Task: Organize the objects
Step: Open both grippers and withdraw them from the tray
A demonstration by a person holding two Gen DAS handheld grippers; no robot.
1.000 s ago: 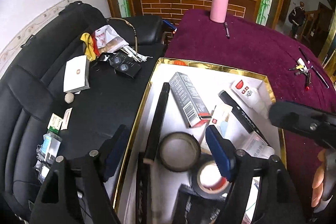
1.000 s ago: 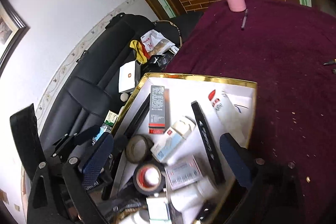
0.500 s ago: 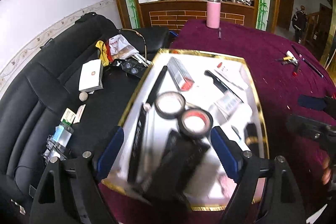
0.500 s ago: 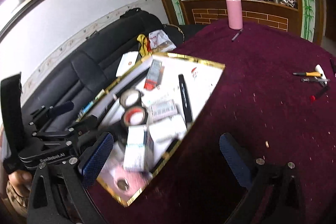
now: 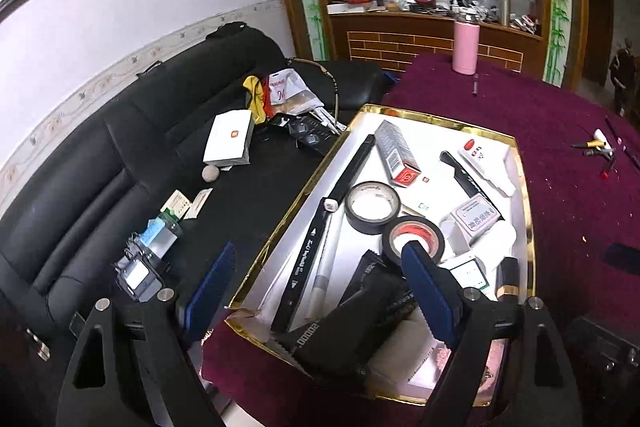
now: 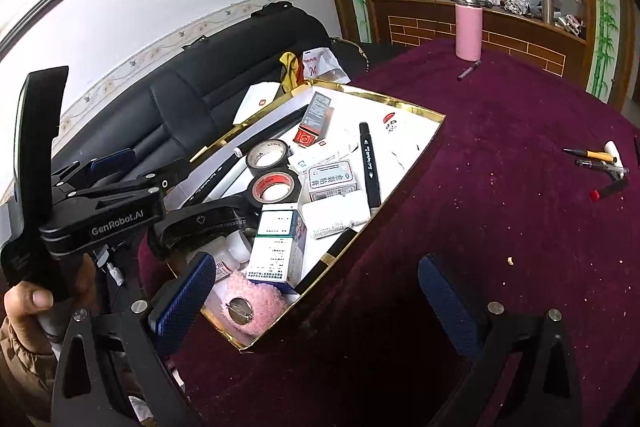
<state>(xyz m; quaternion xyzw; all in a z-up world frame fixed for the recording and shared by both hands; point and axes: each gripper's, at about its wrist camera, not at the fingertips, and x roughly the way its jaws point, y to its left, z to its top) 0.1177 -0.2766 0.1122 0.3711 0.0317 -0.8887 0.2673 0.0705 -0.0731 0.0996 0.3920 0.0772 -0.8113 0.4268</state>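
A gold-rimmed white box sits on the maroon tablecloth, full of items: two black tape rolls, a long black marker, a grey carton, medicine boxes and a pink fluffy thing. The box also shows in the right wrist view. My left gripper is open and empty above the box's near left corner. My right gripper is open and empty over the box's near right edge. The left gripper's body shows in the right wrist view.
A black leather sofa left of the table holds a white box, bags and small items. A pink bottle and a pen stand at the table's far edge. Pens and a lipstick lie at right.
Both grippers have pulled back and up from the box. The view now takes in the whole box instead of its inside. Both stayed open.
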